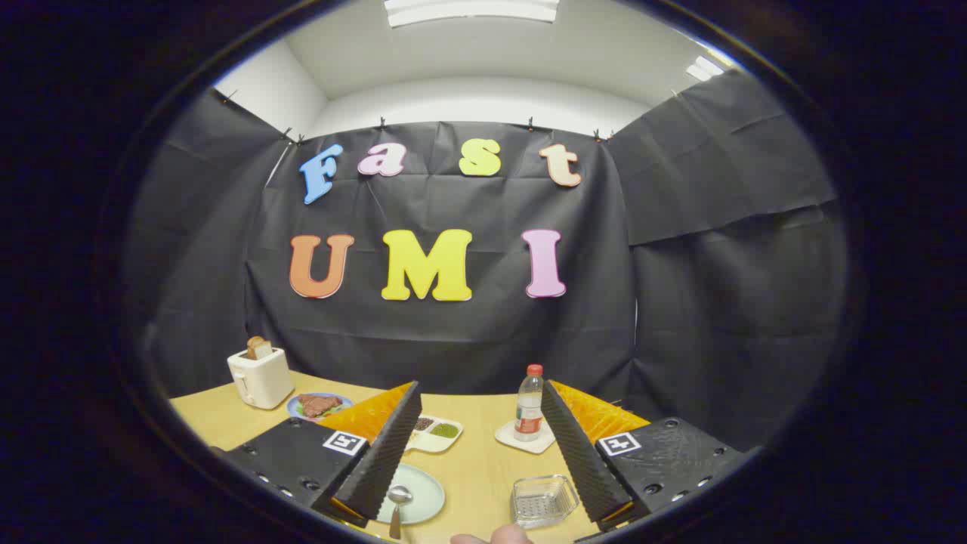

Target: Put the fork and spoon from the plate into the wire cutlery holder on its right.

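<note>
Two fingers of the gripper (483,461) stood spread wide, gripping nothing, above the wooden table's (483,453) near edge. Leftmost, the pale green plate (419,491) carried a steel spoon (398,502), bowl away; I could not make out the fork. Rightward sat the clear holder (542,500). Lowering squarely over the spoon's handle before closing would probably serve best.

Claw (480,446) held level, fingers (385,453) spread wide — gripping nothing
</note>
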`<state>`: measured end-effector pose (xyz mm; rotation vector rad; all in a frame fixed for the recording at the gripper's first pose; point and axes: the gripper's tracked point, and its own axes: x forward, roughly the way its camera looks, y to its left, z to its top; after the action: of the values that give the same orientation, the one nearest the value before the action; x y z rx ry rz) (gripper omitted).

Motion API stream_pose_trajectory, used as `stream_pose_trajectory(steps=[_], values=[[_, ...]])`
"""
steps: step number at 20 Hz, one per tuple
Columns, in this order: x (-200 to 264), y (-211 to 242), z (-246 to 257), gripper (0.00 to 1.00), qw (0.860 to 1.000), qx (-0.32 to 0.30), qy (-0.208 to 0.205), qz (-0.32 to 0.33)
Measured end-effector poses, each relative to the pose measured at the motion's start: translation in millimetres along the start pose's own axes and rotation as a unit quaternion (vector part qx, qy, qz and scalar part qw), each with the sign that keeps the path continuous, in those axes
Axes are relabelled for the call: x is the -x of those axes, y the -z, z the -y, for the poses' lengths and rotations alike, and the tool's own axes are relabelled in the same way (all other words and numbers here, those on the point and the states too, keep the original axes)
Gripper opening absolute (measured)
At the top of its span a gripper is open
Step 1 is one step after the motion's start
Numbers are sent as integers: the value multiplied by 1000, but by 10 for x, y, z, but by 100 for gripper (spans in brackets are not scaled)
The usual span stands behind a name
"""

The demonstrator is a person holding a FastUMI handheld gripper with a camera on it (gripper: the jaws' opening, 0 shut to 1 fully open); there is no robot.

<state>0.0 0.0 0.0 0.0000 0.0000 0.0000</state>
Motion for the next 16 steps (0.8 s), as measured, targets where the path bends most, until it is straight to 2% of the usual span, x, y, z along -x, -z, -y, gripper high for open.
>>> stream_pose_trajectory(steps=[5, 10, 16], values=[[62, 310, -170, 96, 999, 9, -30, -30], [88, 290, -264, 95, 998, -24, -49, -42], [114, 231, -319, 95, 997, -5, -59, -42]])
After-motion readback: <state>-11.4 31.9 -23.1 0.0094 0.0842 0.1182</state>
